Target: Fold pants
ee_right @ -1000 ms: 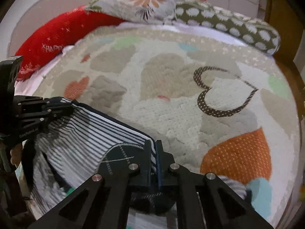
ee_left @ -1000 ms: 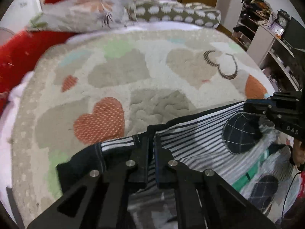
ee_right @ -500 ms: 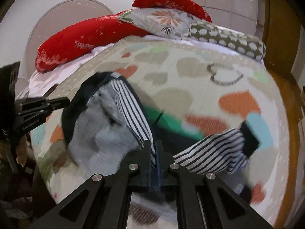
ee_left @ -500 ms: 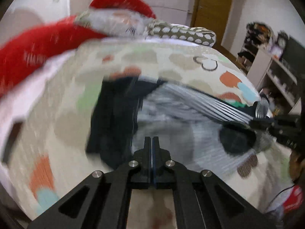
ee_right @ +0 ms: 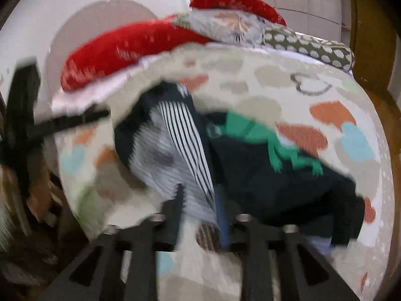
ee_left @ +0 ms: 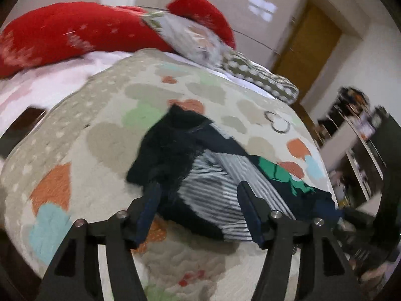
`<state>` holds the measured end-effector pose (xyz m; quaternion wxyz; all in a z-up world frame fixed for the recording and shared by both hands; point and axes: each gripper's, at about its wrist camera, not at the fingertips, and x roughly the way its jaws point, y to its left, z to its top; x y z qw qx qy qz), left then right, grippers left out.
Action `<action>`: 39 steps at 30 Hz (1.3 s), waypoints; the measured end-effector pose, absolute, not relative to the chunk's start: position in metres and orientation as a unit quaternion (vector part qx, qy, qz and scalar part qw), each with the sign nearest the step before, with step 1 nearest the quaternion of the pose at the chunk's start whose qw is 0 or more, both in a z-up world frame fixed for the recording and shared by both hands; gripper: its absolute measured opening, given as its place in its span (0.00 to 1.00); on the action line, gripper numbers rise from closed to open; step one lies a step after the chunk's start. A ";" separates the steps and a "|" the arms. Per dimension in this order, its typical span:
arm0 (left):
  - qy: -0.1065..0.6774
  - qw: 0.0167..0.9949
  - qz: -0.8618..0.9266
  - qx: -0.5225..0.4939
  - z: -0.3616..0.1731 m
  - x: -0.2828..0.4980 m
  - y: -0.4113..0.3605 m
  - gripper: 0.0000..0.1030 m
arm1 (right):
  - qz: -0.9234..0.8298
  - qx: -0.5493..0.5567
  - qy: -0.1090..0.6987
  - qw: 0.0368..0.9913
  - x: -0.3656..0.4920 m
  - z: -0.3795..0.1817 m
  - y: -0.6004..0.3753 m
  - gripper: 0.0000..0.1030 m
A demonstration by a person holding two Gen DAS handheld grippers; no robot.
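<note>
Striped dark pants [ee_left: 208, 175] lie crumpled on the heart-patterned bed cover [ee_left: 100, 135]. Left hand-held gripper [ee_left: 198, 205] is spread wide, released. Right hand-held gripper [ee_right: 200, 208] is apart too, holding nothing.

Both the left gripper [ee_left: 198, 200] and right gripper [ee_right: 200, 200] have spread open, dropping the pants [ee_left: 208, 175] onto the bed.

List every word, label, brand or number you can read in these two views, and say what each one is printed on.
None can be read.
Red pillow: pale marks on its face, too blurred to read as letters.
Left gripper and right gripper: no marking visible on their black bodies.
Pants: stripes and a green figure, no lettering.
Shelf clutter: too small and blurred to tell.
</note>
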<state>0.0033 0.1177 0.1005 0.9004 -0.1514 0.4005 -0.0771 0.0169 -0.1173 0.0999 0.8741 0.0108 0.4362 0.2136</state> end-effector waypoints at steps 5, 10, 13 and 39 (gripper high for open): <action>0.395 0.895 -0.042 -0.203 0.085 -0.030 0.145 0.61 | 0.228 0.041 0.436 0.869 0.079 0.115 -0.090 0.58; 0.398 0.887 -0.040 -0.231 0.074 -0.042 0.179 0.61 | 0.224 0.081 0.483 0.843 0.171 0.088 -0.052 0.58; 0.387 0.890 -0.030 -0.238 0.072 -0.046 0.196 0.61 | 0.231 0.108 0.513 0.820 0.206 0.070 -0.035 0.58; 0.370 0.874 -0.004 -0.316 0.056 -0.068 0.261 0.61 | 0.266 -0.298 0.365 0.841 0.048 0.063 0.146 0.73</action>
